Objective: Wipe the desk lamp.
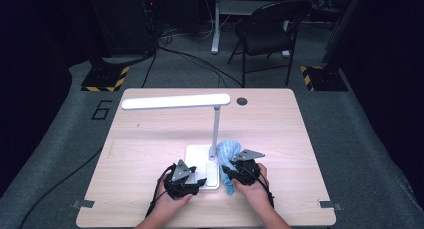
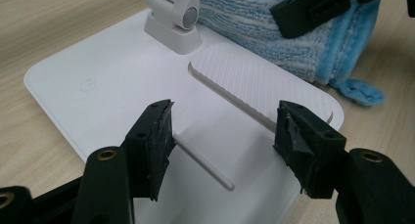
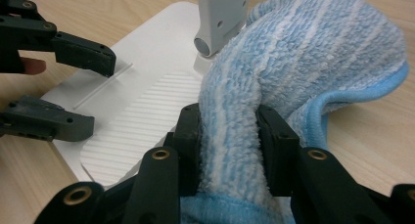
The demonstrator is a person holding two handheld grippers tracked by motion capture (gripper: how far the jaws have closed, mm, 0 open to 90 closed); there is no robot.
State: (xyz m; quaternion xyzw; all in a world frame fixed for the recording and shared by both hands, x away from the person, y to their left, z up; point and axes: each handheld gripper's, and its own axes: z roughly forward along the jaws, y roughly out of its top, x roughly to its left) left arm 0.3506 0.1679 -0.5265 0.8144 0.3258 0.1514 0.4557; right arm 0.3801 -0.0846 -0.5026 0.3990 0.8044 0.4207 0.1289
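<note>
A white desk lamp stands mid-table, and its flat base [image 1: 196,157] lies in front of me. My right gripper [image 3: 230,131] is shut on a bunched blue cloth [image 3: 313,53], which presses against the foot of the lamp post [image 3: 220,18]. The cloth [image 1: 227,150] sits at the base's right edge. My left gripper [image 2: 222,121] hovers low over the base [image 2: 98,77] with its jaws open. A thin white rod [image 2: 205,165] lies on the base between them, one end by the left pad. From the right gripper view the left gripper [image 3: 83,92] straddles that rod.
The lamp's long lit head [image 1: 175,101] hangs over the table's far half. A ribbed pad [image 2: 244,82] is set into the base. A round cable hole [image 1: 242,101] sits near the far edge. A folding chair [image 1: 270,29] stands beyond the table.
</note>
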